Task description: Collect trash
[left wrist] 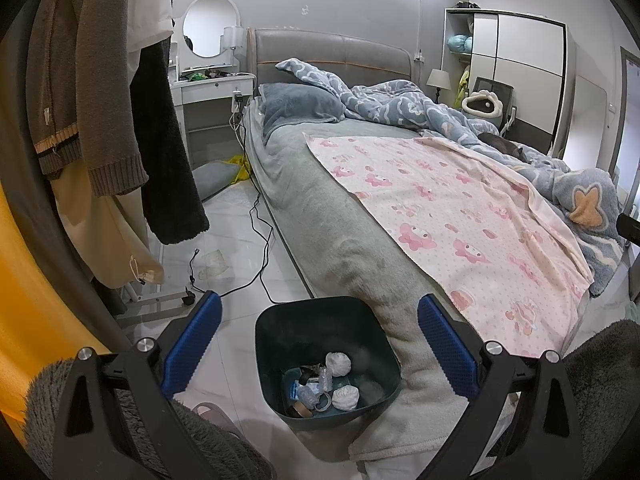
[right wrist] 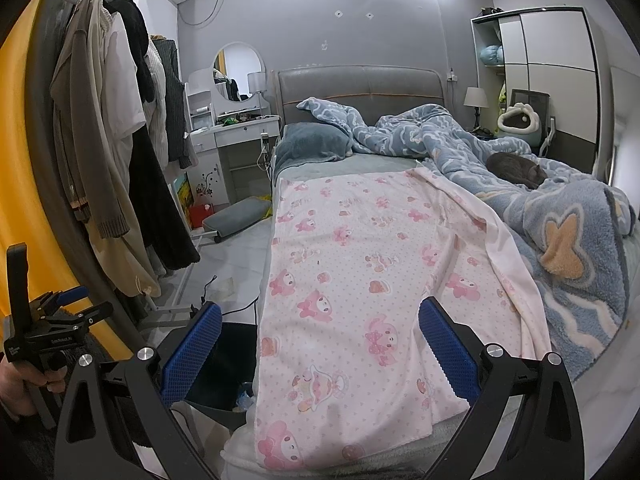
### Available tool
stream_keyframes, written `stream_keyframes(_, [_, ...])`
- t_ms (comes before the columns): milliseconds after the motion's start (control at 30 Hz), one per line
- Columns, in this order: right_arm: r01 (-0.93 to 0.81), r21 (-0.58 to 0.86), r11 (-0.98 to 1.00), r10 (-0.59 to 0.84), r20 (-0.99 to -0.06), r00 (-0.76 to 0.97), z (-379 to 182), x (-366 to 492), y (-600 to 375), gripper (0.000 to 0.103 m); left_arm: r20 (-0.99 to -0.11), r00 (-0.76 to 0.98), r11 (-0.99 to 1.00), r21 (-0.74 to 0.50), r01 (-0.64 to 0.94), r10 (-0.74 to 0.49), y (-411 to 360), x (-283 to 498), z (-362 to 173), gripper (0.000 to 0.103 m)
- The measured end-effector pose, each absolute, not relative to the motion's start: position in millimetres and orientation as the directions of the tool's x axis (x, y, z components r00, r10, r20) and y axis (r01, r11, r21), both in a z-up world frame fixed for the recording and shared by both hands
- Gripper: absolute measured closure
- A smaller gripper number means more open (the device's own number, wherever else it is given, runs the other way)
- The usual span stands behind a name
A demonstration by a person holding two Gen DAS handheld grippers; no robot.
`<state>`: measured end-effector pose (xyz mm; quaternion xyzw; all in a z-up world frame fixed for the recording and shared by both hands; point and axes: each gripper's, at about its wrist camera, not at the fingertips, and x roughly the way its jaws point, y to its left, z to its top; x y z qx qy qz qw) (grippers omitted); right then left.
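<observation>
A dark teal trash bin (left wrist: 276, 334) stands on the tiled floor against the bed's side. Inside lie crumpled white paper balls (left wrist: 338, 363), a tape roll and plastic scraps. My left gripper (left wrist: 320, 344) hangs open just above and around the bin, nothing between its blue pads (left wrist: 192, 346). A crumpled piece of paper (left wrist: 214, 264) lies on the floor near the clothes rack. My right gripper (right wrist: 320, 350) is open over the pink patterned sheet (right wrist: 360, 264) at the bed's foot, empty. The bin (right wrist: 228, 360) shows partly at its lower left, half hidden by the sheet.
A clothes rack (left wrist: 100, 120) with hanging coats stands left, its wheeled base by the floor paper. Black cables (left wrist: 260, 240) trail along the bed's side. A grey cat (right wrist: 518, 170) sleeps on the blue duvet. A hand holds the left gripper's handle (right wrist: 24, 320) at the far left.
</observation>
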<state>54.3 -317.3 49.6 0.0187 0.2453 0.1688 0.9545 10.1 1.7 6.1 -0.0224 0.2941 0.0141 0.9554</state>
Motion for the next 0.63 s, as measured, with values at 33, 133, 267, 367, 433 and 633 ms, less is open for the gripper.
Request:
stream_keyframes(33, [-0.313, 0.119, 0.942, 0.332, -0.462, 0.823, 49.7, 54.3, -317.3, 0.003, -0.562, 0.827, 0.999, -0.035, -0.04, 0.013, 1.5, 9.7, 5.7, 0.003])
stream_keyframes(133, [-0.313, 0.119, 0.942, 0.331, -0.462, 0.823, 49.9, 54.3, -317.0, 0.003, -0.563, 0.827, 0.999, -0.035, -0.041, 0.014, 1.5, 10.2, 5.9, 0.003])
stream_keyframes(267, [-0.313, 0.118, 0.943, 0.331, -0.462, 0.823, 50.2, 54.3, -316.7, 0.003, -0.563, 0.827, 0.999, -0.035, -0.041, 0.015, 1.5, 10.3, 6.2, 0.003])
stream_keyframes(367, [-0.312, 0.115, 0.943, 0.329, -0.465, 0.822, 49.3, 53.0, -317.0, 0.003, -0.563, 0.827, 0.999, -0.035, -0.041, 0.014, 1.7, 10.5, 6.4, 0.003])
stream_keyframes(433, [-0.312, 0.116, 0.943, 0.329, -0.465, 0.822, 49.2, 54.0, -317.1, 0.003, -0.565, 0.825, 0.999, -0.034, -0.039, 0.013, 0.7, 9.9, 4.9, 0.003])
stream_keyframes(633, [-0.312, 0.115, 0.943, 0.329, -0.466, 0.821, 49.8, 54.2, -317.0, 0.003, -0.566, 0.824, 0.999, -0.031, -0.042, 0.017, -1.7, 7.7, 0.8, 0.003])
